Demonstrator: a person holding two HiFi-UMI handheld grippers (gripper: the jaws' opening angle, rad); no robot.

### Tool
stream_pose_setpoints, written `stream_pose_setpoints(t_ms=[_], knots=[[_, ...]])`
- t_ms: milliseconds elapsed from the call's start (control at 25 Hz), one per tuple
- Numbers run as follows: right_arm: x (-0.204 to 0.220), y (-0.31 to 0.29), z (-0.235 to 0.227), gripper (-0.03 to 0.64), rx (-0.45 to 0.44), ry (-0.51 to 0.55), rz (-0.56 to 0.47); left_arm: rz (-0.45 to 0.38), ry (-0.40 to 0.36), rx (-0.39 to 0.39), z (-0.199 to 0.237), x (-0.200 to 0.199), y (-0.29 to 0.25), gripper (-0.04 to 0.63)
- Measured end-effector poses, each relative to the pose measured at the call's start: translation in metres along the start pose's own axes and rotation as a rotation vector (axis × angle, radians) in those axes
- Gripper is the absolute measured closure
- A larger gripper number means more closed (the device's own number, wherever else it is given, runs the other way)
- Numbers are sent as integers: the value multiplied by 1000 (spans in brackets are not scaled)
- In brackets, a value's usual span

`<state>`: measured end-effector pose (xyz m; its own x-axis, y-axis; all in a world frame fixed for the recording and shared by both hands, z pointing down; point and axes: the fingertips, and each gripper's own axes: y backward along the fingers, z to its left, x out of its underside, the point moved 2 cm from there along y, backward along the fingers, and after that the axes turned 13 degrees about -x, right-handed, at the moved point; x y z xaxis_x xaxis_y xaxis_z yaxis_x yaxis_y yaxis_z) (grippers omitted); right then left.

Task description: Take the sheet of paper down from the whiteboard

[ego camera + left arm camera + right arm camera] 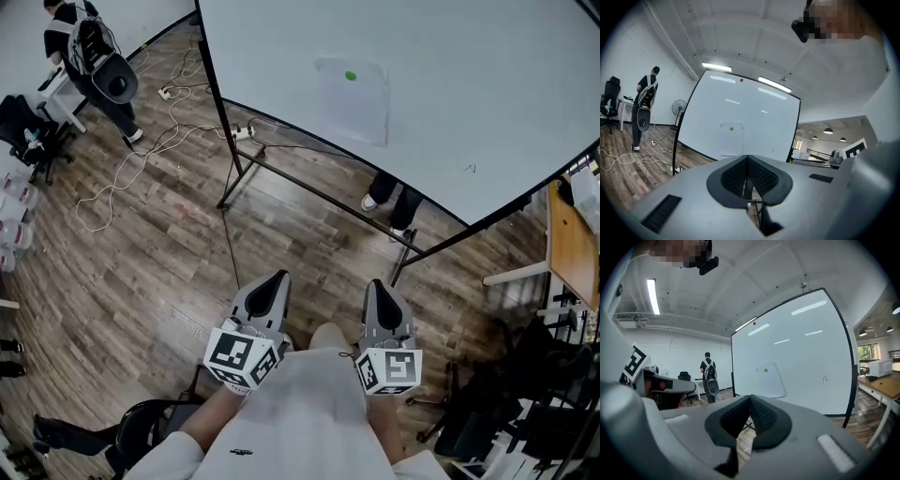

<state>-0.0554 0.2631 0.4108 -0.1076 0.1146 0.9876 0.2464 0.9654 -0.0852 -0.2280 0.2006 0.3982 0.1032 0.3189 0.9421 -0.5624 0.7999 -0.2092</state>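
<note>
Item 1: my left gripper [274, 279], at 7 o'clock in the head view. Jaws pressed together, nothing between them; its own view [747, 159] confirms the pads meeting. Marker cube [242, 356] at its rear.

Item 2: my right gripper [379, 287], at 5 o'clock in the head view, beside the left and apart from it. Jaws likewise closed on nothing [750, 399].

Item 3: sheet of paper [354, 101], at 12 o'clock from my grippers, well apart from both. It lies flat on the whiteboard [478, 84], pinned near its top edge by a green magnet [351, 76]. It shows in the left gripper view [731, 139] and the right gripper view [771, 380], straight ahead above the jaws.

Item 4: whiteboard frame, black, on a floor stand [281, 173] over the wooden floor [159, 262].

Item 5: a person with a backpack [86, 45], at 10 o'clock, far off.

Item 6: white cables [141, 155] loose on the floor, at 10 o'clock.

Item 7: a pair of shoes [386, 204] showing below the board's lower edge, at 1 o'clock.
</note>
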Motion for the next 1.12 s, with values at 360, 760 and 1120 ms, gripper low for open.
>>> stream_pose_setpoints(t_ms=[360, 760, 1120], knots=[[-11, -59, -36, 606, 16, 2, -35, 28, -16, 26, 16, -8, -68, 589], [-40, -170, -140, 606, -13, 28, -41, 37, -62, -16, 17, -53, -205, 589], [-66, -243, -214, 606, -99, 68, -37, 11, -40, -40, -1, -80, -311, 589]])
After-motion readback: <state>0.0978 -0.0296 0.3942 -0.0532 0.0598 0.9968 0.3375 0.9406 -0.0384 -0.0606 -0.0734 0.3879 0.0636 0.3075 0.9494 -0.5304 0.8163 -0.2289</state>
